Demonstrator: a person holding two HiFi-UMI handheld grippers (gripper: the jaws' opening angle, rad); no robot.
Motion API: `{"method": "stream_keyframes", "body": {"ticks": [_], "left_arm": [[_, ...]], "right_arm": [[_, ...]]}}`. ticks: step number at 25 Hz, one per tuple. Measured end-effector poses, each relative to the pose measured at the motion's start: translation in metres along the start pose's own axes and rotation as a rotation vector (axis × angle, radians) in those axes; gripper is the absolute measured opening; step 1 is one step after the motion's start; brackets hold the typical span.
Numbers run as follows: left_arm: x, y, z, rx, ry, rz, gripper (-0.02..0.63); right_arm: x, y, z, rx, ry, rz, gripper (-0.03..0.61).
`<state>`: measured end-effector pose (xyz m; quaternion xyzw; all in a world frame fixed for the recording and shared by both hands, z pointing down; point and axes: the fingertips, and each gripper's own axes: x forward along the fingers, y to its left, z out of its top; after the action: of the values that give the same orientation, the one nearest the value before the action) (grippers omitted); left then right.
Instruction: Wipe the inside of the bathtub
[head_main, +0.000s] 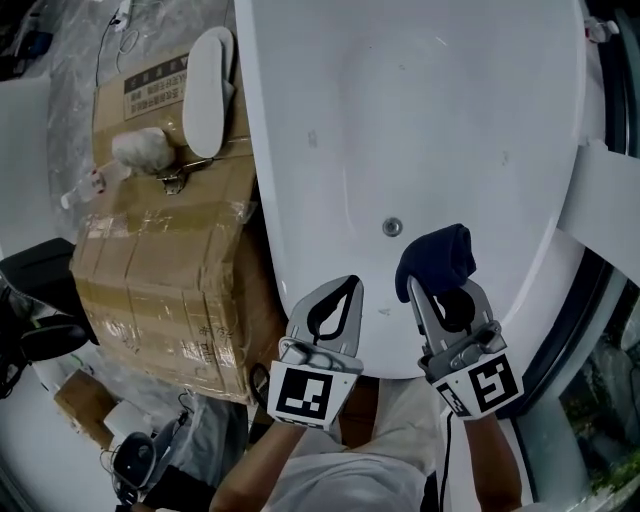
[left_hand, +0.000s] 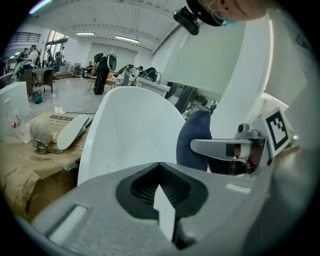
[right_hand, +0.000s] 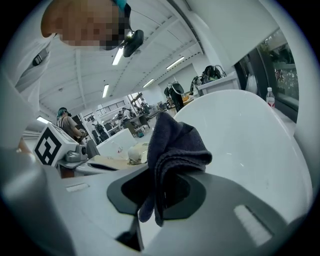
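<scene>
Starting at the far left, a taped cardboard box (head_main: 170, 270) stands just beside the bathtub (head_main: 420, 110) with its flaps shut. On its top lie a flat white oval piece (head_main: 208, 90), a crumpled white wad (head_main: 142, 150) and a small metal tool (head_main: 175, 180). What the box holds cannot be seen.

The white tub fills the middle of the head view. Its smooth inner surface slopes down to a round metal drain (head_main: 392, 227) near the close end.

The left gripper (head_main: 348, 288) hangs over the tub's near rim, left of the drain. Its jaws are clenched tip to tip with nothing between them, which the left gripper view confirms (left_hand: 160, 167), looking over them toward the tub's curved wall (left_hand: 130, 130).

To the right, the right gripper (head_main: 440, 288) has its jaws clamped on a dark blue cloth (head_main: 440, 255). The cloth is bunched and folded, and rises past the jaw tips over the tub's inside, just right of the drain. Whether it touches the surface cannot be told. In the right gripper view the cloth (right_hand: 175, 145) stands up from between the jaws (right_hand: 160, 172), a loose corner hanging back down, with the tub's white basin (right_hand: 250, 135) beyond it.
</scene>
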<state>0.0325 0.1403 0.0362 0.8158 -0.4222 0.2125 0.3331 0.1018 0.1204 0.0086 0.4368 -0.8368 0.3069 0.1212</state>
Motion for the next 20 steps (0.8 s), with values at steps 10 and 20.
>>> {"method": "stream_keyframes", "body": {"ticks": [10, 20], "left_arm": [[0.047, 0.038, -0.036, -0.087, 0.015, 0.057, -0.001], [0.080, 0.069, -0.065, -0.109, 0.027, 0.080, -0.002]], "right_arm": [[0.059, -0.029, -0.027, -0.006, -0.002, 0.032, 0.057], [0.099, -0.057, -0.086, 0.036, 0.067, 0.036, 0.057]]}}
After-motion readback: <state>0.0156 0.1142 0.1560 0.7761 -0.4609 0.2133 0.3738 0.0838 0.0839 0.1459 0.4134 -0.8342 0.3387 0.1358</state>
